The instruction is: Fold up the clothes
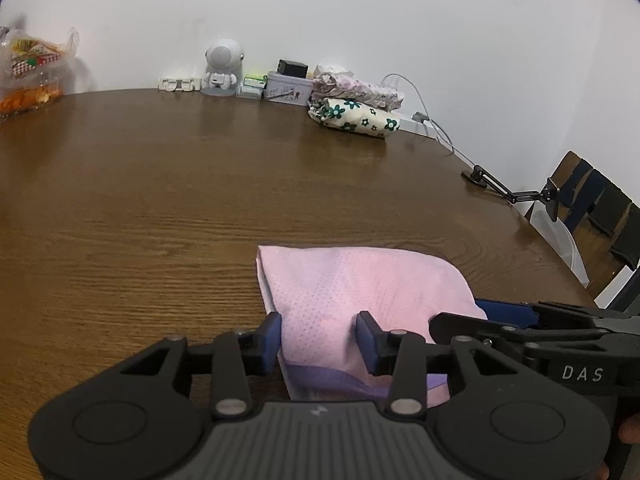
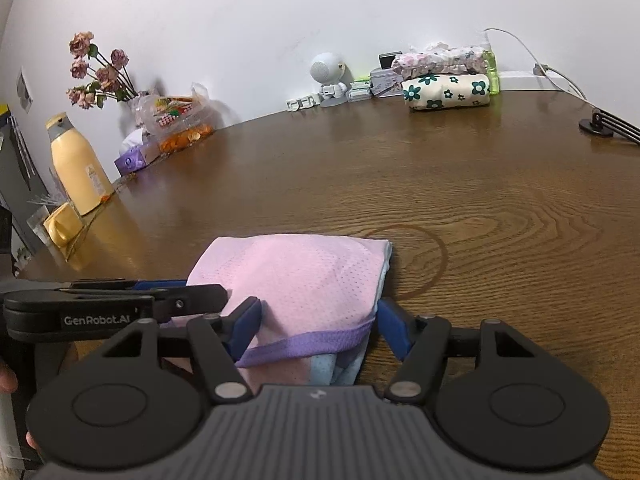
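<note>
Although the pink perforated-mesh garment with a purple hem band already lies as a compact folded packet, both tools are at its near edge, so the fold looks close to finished rather than finished. It sits on the brown wood-grain table, low and centre-right in the left wrist view, low and centre in the right wrist view. The left hand-held gripper has its blue pads spread, one at the packet's left edge and one set on the cloth; whether they press it I cannot tell. The right hand-held gripper stands wide, its pads on either side of the purple band and pale blue inner layer, apparently apart from the cloth on the right.

At the upper right of the left view, against the white wall, a stack of folded clothes, a cream piece with green flowers under a frilly lilac-print one, suggests earlier items are done. My judgement: what remains is to flatten or let go of this packet and carry it to that stack.
</note>
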### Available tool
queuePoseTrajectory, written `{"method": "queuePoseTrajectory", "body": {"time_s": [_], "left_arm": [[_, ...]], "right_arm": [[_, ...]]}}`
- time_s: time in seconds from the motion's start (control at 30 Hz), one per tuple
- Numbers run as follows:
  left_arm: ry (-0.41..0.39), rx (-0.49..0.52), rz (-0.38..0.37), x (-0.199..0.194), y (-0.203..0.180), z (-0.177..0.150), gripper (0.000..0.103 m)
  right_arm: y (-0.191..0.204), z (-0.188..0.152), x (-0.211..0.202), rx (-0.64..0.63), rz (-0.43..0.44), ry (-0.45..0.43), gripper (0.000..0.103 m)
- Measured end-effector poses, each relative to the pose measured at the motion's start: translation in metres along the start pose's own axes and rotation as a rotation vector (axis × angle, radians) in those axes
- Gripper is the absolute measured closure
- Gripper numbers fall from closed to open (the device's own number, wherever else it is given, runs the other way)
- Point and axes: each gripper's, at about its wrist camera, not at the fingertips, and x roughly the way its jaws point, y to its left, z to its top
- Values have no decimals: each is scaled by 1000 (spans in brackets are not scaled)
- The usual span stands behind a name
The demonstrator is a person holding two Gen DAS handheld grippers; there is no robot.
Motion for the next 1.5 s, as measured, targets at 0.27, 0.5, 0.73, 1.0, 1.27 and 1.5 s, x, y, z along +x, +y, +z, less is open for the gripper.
{"method": "queuePoseTrajectory", "body": {"time_s": [0.27, 0.5, 0.73, 1.0, 1.27, 1.5], "left_arm": [[18, 1, -31, 0, 2, 2, 70], [-54, 72, -4, -12, -3, 18, 72], [-1, 66, -4, 22, 8, 39, 98], [-6, -23, 78, 22, 25, 35, 84], [53, -51, 21, 42, 24, 45, 98], [-9, -19, -3, -4, 17, 24, 71]], "right_arm": [[-1, -4, 2, 3, -1, 14, 38], [2, 6, -13, -27, -26, -21, 43], [-10, 33, 10, 1, -32, -1, 65], [-25, 33, 25, 81, -20, 33, 64], [-24, 39, 38, 111, -16, 42, 86], [-3, 29, -4, -10, -77, -42, 84]]}}
